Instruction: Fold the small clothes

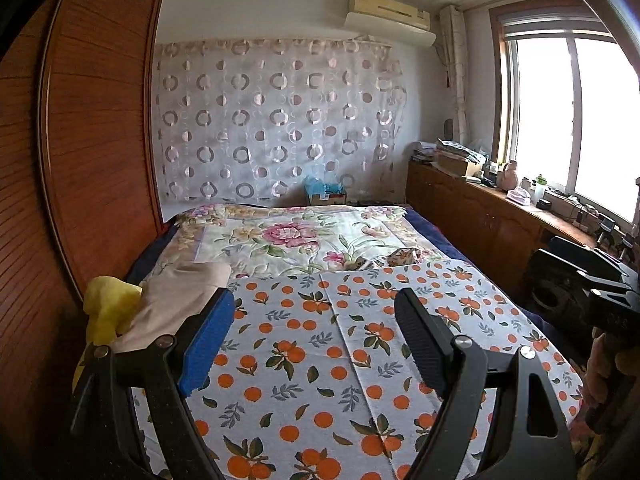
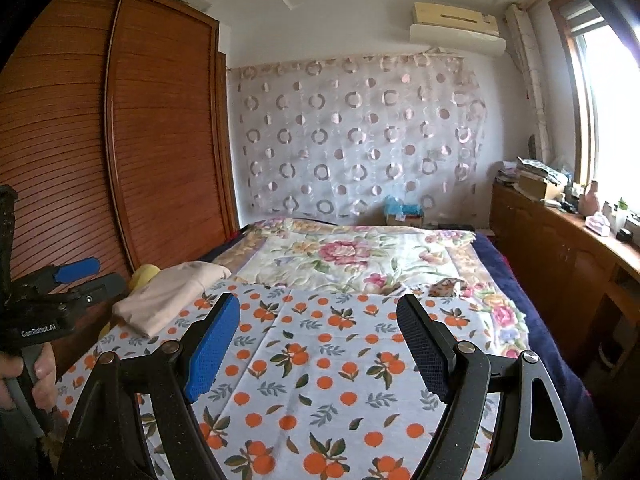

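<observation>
I see a beige garment [image 2: 168,300] lying folded at the bed's left edge on the orange-print cloth [image 2: 320,360]; a yellow garment [image 1: 110,308] sits bunched just beside it.

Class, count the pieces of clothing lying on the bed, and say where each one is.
3. A beige garment folded at the left edge, a yellow one partly hidden behind it, and a small patterned piece crumpled further back on the right. More may be hidden.

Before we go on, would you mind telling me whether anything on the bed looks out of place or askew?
Mostly tidy. The orange-print cloth lies flat, with the folded beige garment on its far left corner. One oddity: a small patterned item lies crumpled on the floral blanket, beyond the cloth's far right edge. A yellow item is bunched behind the beige garment.
</observation>
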`<state>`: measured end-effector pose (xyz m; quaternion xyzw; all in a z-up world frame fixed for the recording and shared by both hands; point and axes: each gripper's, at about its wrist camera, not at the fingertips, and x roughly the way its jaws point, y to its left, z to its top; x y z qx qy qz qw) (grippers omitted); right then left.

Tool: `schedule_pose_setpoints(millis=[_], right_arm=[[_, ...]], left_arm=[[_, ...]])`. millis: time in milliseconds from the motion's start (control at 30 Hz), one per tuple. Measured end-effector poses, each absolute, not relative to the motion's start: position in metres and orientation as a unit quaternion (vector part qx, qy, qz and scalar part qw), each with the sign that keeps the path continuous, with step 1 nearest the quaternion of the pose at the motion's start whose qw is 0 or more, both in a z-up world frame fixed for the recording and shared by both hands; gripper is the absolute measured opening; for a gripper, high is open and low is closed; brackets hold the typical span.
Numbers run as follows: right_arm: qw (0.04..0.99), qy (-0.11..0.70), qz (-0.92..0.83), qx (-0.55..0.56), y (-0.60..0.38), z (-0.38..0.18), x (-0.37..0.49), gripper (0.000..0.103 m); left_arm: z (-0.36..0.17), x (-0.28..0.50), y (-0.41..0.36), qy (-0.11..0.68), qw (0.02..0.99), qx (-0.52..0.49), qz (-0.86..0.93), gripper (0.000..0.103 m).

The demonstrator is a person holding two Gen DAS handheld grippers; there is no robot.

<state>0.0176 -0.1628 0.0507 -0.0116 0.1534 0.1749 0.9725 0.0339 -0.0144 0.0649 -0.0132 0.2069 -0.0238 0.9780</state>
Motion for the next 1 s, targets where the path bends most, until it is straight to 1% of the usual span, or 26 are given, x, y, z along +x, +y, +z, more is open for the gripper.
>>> schedule_pose_setpoints(millis=[1000], right_arm=[[0.972, 0.163, 0.168, -0.008, -0.182, 0.054, 0.015, 0.082]], left_arm=[[0.070, 0.032, -0.013, 0.205, 0.979, -0.009, -0.015, 0.083]])
